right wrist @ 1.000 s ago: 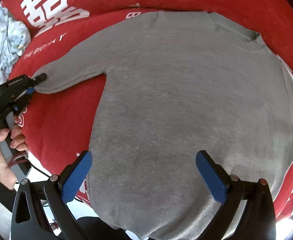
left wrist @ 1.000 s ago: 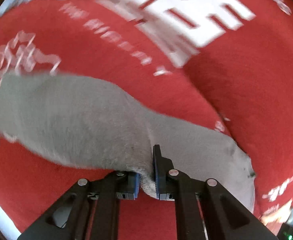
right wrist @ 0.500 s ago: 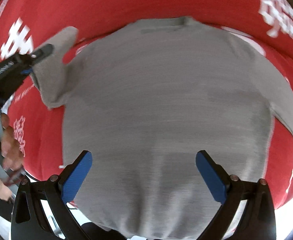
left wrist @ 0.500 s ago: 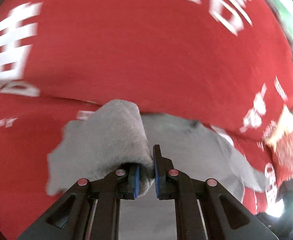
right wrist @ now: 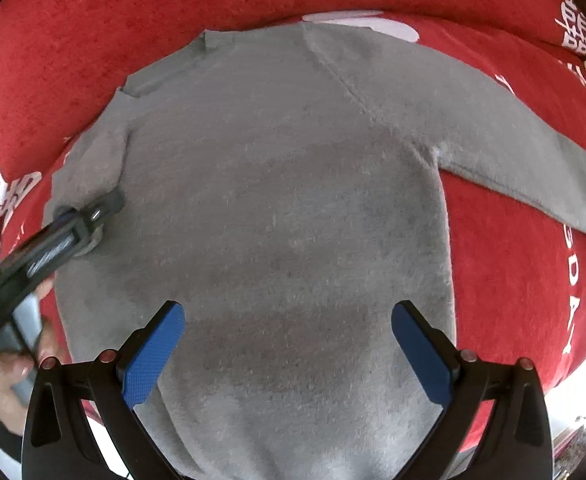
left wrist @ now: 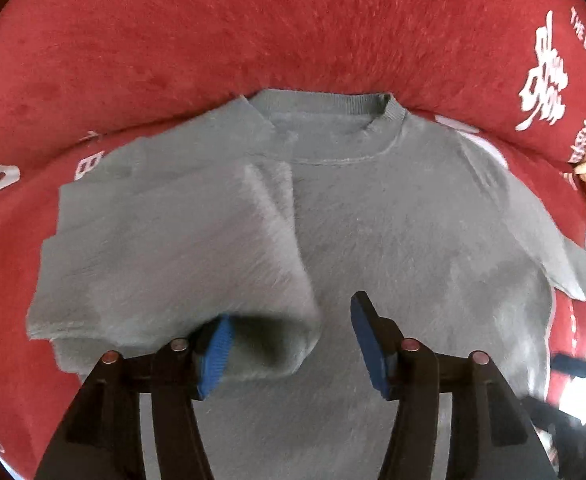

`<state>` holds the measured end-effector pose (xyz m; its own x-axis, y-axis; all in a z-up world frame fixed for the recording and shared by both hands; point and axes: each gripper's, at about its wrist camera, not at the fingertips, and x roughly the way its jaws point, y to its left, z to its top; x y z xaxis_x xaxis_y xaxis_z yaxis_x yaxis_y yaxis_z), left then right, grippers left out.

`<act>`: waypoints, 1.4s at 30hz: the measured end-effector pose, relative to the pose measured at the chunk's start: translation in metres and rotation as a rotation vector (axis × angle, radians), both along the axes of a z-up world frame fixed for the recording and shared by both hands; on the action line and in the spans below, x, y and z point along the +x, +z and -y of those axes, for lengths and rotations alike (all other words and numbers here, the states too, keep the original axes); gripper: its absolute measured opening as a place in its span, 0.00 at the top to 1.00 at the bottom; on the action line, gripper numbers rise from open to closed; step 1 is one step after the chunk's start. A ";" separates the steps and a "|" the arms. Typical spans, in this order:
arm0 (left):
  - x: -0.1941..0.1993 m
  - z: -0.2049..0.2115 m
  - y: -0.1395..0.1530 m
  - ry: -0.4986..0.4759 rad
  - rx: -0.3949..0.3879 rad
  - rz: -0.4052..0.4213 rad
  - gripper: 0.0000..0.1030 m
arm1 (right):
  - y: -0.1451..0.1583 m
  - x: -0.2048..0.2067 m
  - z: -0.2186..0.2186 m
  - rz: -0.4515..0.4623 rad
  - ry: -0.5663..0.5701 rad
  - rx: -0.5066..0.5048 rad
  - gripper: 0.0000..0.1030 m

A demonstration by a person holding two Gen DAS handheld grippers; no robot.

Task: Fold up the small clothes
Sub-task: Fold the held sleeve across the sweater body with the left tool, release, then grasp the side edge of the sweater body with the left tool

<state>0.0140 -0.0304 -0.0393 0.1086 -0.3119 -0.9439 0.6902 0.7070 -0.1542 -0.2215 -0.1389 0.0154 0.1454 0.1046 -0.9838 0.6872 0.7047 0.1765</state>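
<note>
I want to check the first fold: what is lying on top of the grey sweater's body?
One folded-over sleeve lies on the grey sweater, its cuff between the left gripper pads, whose jaws have just been opening. The chest under it is covered.

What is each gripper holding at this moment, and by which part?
Nothing. The left gripper has just been opening; the grey sweater's folded sleeve cuff lies loose between its pads. The right gripper hangs open above the sweater.

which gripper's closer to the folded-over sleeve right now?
Left. The left gripper is open right at the folded sleeve, cuff against one pad. The right gripper hovers open over the sweater's lower body.
</note>
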 end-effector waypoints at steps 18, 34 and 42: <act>0.056 -0.169 -0.011 0.447 0.098 -0.038 0.08 | -0.015 0.200 -0.162 0.055 0.777 -0.418 0.01; 0.049 -0.153 -0.019 0.429 0.185 -0.006 0.00 | -0.002 0.136 0.006 0.212 -0.197 -0.203 0.22; 0.063 -0.146 -0.006 0.377 0.207 -0.006 0.01 | -0.034 0.042 0.068 0.280 -0.608 0.107 0.21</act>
<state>0.0774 0.1152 -0.0452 0.1728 -0.0556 -0.9834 0.3767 0.9262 0.0138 -0.1792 -0.2073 -0.0184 0.4567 0.0183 -0.8894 0.8742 0.1761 0.4525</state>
